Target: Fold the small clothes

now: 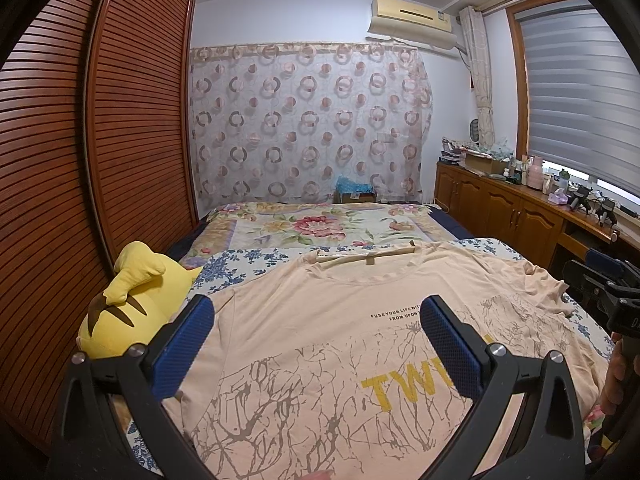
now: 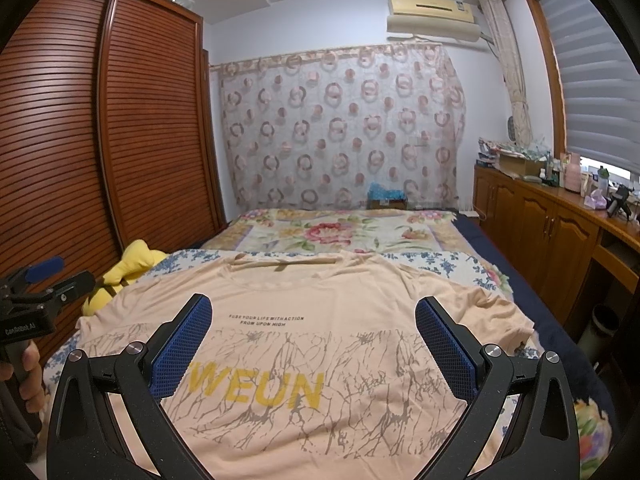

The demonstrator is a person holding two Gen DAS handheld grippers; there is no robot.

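I see the peach T-shirt [image 2: 312, 320] spread flat, print side up, across the lower middle of both views, its collar toward the top of the frame, lying on the blue-flowered sheet [image 2: 452, 264] of the bed. Its right-hand sleeve is rumpled. My left gripper [image 1: 316, 344] hangs above the shirt's chest with its blue pads spread wide, holding nothing. My right gripper [image 2: 314, 344] is likewise spread wide and empty over the yellow lettering. A yellow plush toy [image 1: 136, 304] sits at the left edge beside the slatted wardrobe [image 1: 60, 160].
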